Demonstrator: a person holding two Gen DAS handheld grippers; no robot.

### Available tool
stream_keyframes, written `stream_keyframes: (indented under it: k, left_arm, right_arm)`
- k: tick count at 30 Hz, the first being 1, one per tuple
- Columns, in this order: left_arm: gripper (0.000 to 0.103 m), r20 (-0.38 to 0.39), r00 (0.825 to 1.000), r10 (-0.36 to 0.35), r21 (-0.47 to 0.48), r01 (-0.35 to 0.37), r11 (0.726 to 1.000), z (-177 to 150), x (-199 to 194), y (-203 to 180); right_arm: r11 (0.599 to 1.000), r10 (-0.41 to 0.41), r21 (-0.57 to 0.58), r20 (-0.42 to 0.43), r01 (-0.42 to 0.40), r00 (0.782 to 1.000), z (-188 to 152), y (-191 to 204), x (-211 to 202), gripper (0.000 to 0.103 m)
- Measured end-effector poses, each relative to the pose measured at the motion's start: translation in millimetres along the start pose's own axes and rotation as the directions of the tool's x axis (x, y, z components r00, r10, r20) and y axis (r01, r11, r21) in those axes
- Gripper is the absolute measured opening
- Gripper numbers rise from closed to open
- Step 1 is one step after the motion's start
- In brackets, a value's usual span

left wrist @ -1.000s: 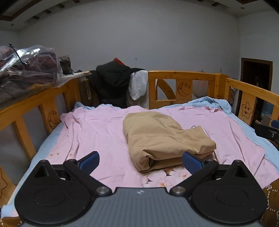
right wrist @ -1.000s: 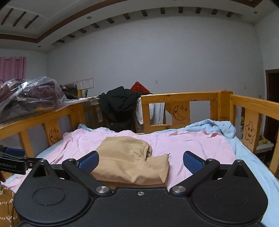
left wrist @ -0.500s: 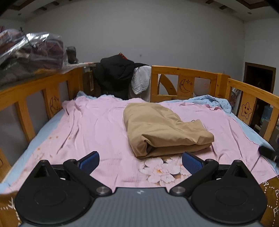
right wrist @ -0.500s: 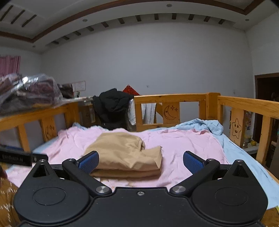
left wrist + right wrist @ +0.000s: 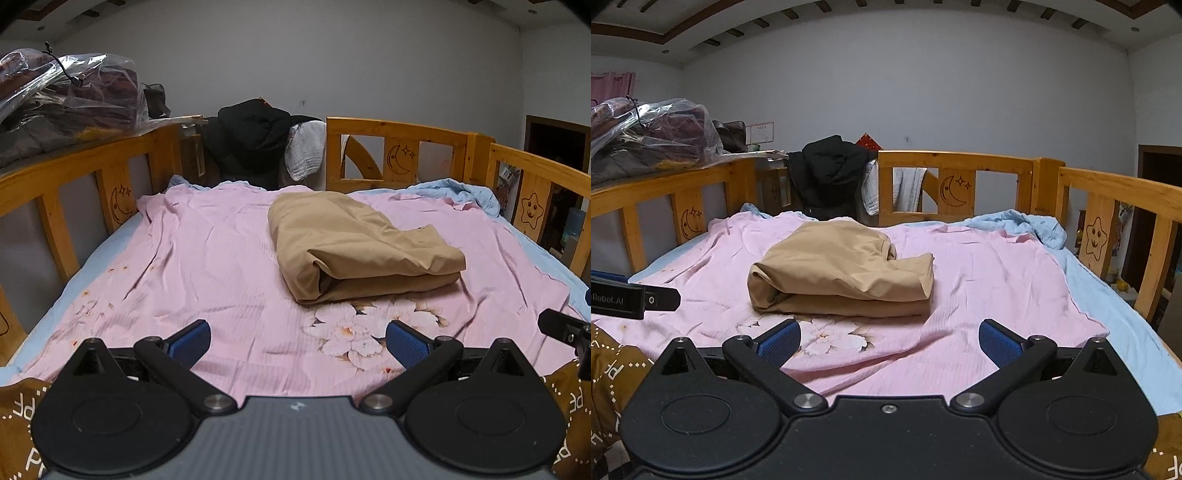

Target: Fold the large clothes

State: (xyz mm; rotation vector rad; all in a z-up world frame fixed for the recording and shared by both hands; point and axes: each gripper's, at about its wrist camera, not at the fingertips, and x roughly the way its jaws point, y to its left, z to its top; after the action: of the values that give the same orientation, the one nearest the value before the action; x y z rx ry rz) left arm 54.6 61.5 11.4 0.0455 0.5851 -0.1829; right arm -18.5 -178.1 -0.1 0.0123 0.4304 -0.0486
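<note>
A wooden bed fills the room, seen from its foot over two hand-held grippers. At the far left, a clear plastic bag [image 5: 70, 92] stuffed with dark bedding sits on a ledge above the left rail [image 5: 77, 166], which carries a carved moon and stars. The left gripper [image 5: 297, 338] hovers low over the near edge of the pink sheet [image 5: 207, 266], its blue-padded fingers [image 5: 188, 341] spread wide apart with nothing between them. The pink sheet is wrinkled and printed with pale flowers [image 5: 354, 328] near the foot. Toward the middle of the bed, slightly right of centre in the left camera, lies the tan garment [image 5: 354, 251], folded into a thick, roughly rectangular bundle with its rolled edge facing the foot; it rests flat on the pink sheet, well apart from both grippers. Behind it, a black jacket [image 5: 251, 144] and a white cloth [image 5: 304, 153] hang over the headboard [image 5: 395, 155]. Further right, a light blue sheet [image 5: 1097, 295] shows from under the pink one along the right side of the mattress, bunched up near the far corner. The right gripper [image 5: 889, 341] is likewise held low at the foot of the bed, fingers [image 5: 999, 341] spread wide and holding nothing. The right rail [image 5: 1123, 195] bears a carved smiling star, and beyond it stands a dark doorway [image 5: 557, 147].
</note>
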Motion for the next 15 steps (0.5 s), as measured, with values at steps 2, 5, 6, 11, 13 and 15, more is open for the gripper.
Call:
stream_keyframes:
  k: [2, 5, 6, 11, 13, 15]
  left_arm:
    - [0.102, 0.000, 1.000, 0.003, 0.001, -0.003, 1.000, -0.5, -0.5, 0.0]
    - [0.102, 0.002, 1.000, 0.004, -0.001, -0.004, 1.000, -0.4, -1.2, 0.8]
    - [0.102, 0.001, 1.000, 0.005, -0.001, -0.005, 1.000, -0.4, -0.9, 0.6]
    - [0.102, 0.006, 1.000, 0.007, 0.008, -0.008, 1.000, 0.1, -1.6, 0.9]
    - [0.102, 0.007, 1.000, 0.007, 0.010, -0.007, 1.000, 0.6, -1.7, 1.4]
    - [0.102, 0.006, 1.000, 0.007, 0.010, -0.008, 1.000, 0.8, -1.5, 1.7]
  right_arm:
    - [1.000, -0.002, 0.000, 0.003, 0.002, 1.000, 0.6, 0.2, 0.2, 0.102]
    - [1.000, -0.006, 0.002, 0.005, 0.006, 1.000, 0.8, -0.1, -0.1, 0.102]
    - [1.000, -0.006, 0.004, 0.004, 0.006, 1.000, 0.9, -0.1, -0.3, 0.102]
    - [1.000, -0.011, 0.006, 0.009, 0.011, 1.000, 1.1, -0.3, -0.7, 0.102]
    - [1.000, -0.012, 0.007, 0.009, 0.012, 1.000, 1.1, -0.6, -0.6, 0.102]
    - [1.000, -0.013, 0.008, 0.010, 0.013, 1.000, 1.0, -0.6, -1.0, 0.102]
